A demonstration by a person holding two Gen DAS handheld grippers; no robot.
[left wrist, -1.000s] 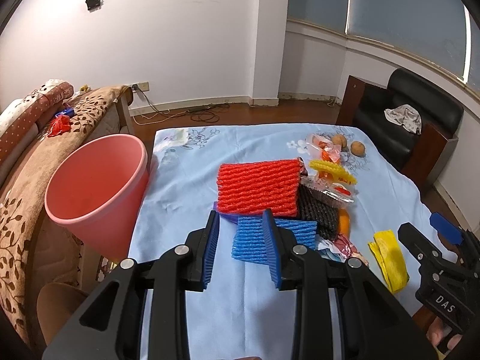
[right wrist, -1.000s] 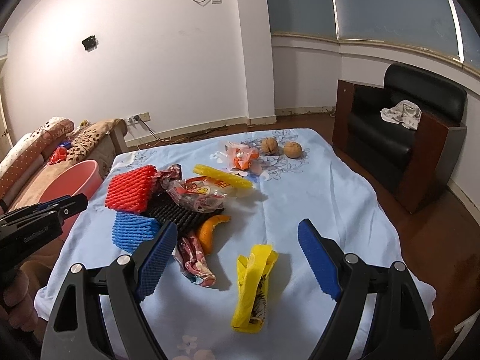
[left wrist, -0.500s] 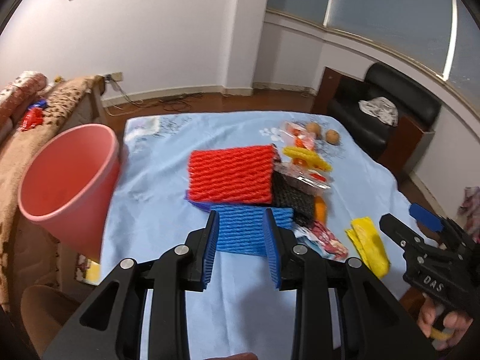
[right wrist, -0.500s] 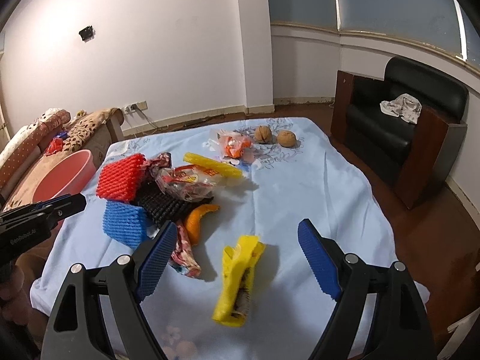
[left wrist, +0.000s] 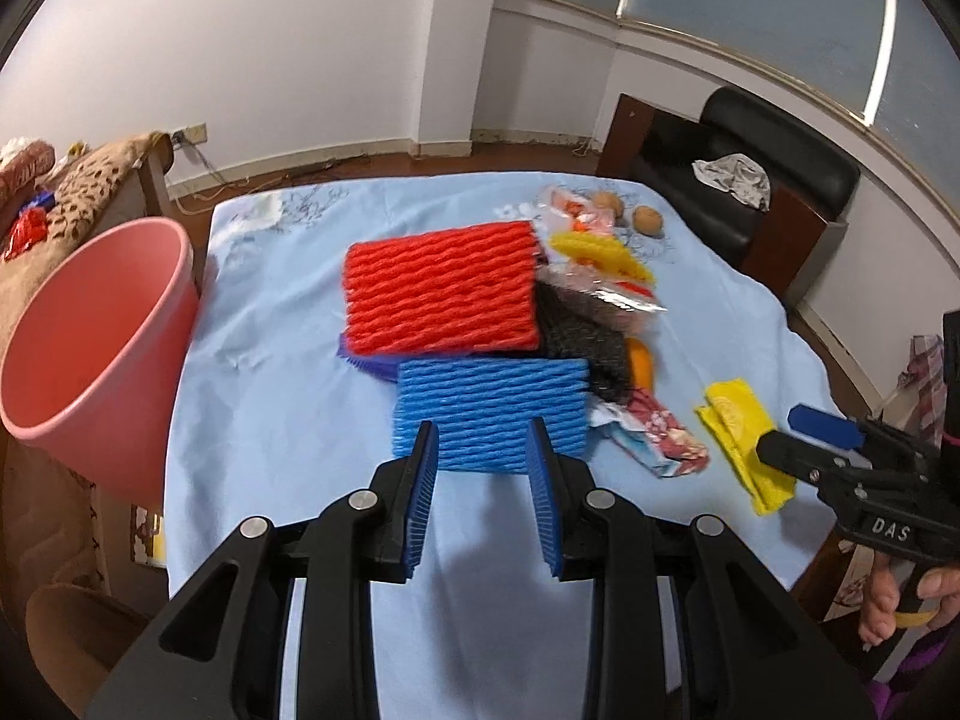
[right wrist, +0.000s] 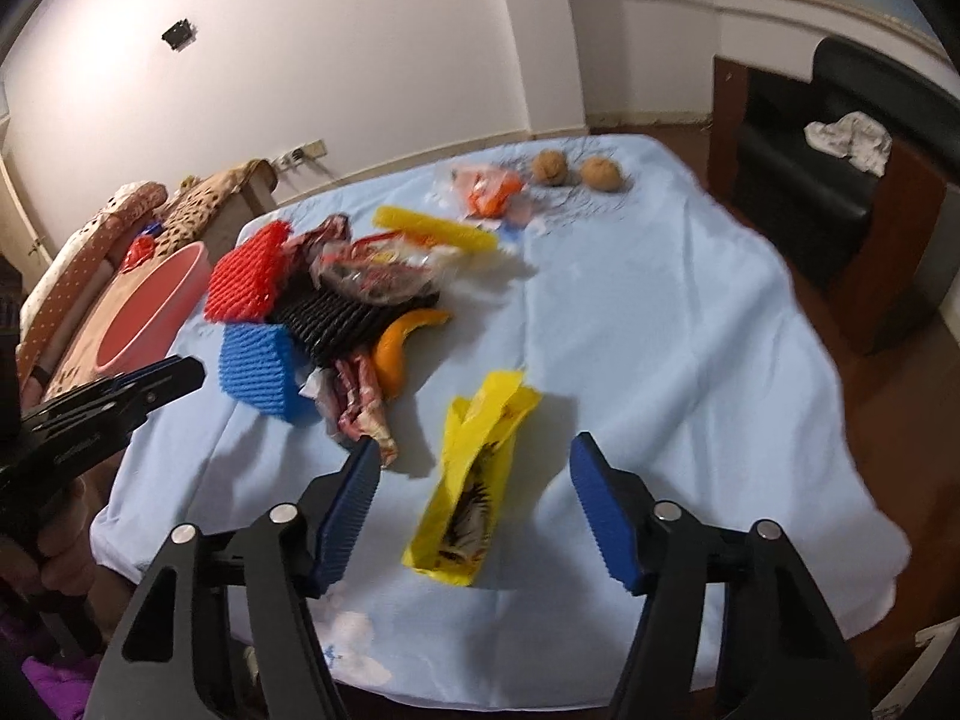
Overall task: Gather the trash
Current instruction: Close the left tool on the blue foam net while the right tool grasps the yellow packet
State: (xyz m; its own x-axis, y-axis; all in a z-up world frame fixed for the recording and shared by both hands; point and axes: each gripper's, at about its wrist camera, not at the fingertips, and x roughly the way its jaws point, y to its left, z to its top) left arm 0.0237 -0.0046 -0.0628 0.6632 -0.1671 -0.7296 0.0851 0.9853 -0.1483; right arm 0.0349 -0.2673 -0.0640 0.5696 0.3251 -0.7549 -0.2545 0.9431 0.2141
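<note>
Ribbed foam sleeve (left wrist: 489, 414) (glossy wrappers (right wrist: 375, 270))

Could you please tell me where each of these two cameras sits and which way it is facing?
Left wrist: on the left gripper, angled down at the blue foam net; the right gripper and a hand show at right.
Right wrist: on the right gripper, jaws closing with nothing pressed yet, angled down at the yellow wrapper; the left gripper shows at left.
Shared: the table, red foam net, pink bin, both walnuts.
</note>
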